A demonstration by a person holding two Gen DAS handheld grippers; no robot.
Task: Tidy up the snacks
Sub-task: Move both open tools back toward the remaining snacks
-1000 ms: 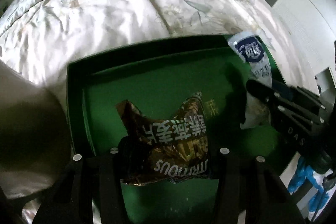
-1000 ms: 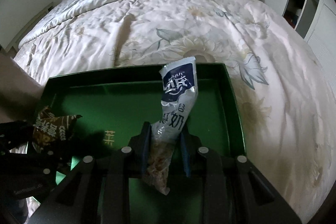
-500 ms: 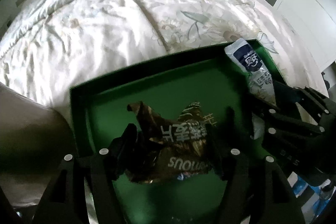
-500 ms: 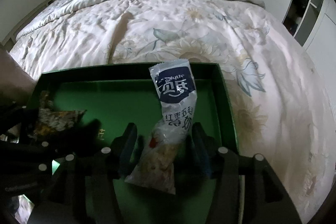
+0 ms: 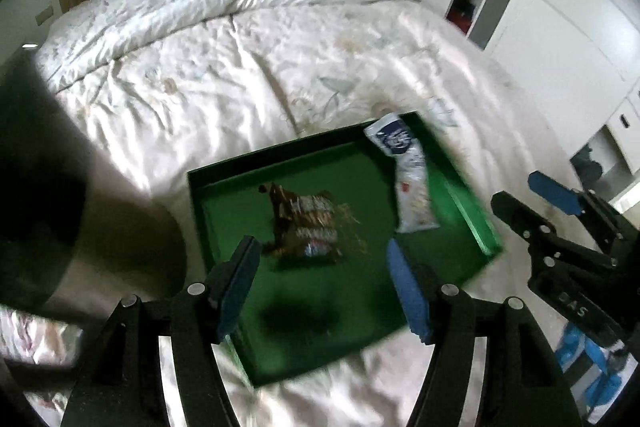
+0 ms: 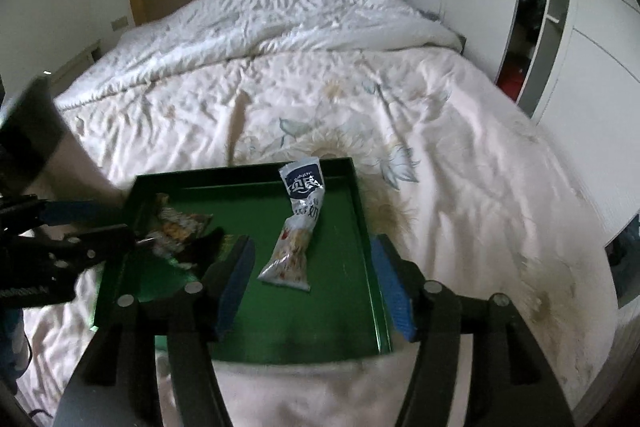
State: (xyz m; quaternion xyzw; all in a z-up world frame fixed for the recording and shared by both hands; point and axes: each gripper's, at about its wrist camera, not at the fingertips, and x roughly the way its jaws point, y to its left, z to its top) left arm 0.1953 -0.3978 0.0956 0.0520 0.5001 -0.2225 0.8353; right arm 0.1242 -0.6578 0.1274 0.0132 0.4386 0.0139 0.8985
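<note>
Green tray (image 6: 360, 211); brown packet (image 5: 308, 223); white-navy packet (image 6: 298, 227); floral duvet (image 6: 360, 99).

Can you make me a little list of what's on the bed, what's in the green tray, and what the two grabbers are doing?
surface: bed with a white flowered quilt
container: green tray lying on the quilt
snack one: brown snack bag, in the tray's left part
snack two: white and blue snack bag, in the tray's right part, its top leaning on the far rim
left gripper: open, above the tray, holding nothing
right gripper: jaws opening, nothing between them, above the tray
snacks still outside the tray: none seen
</note>
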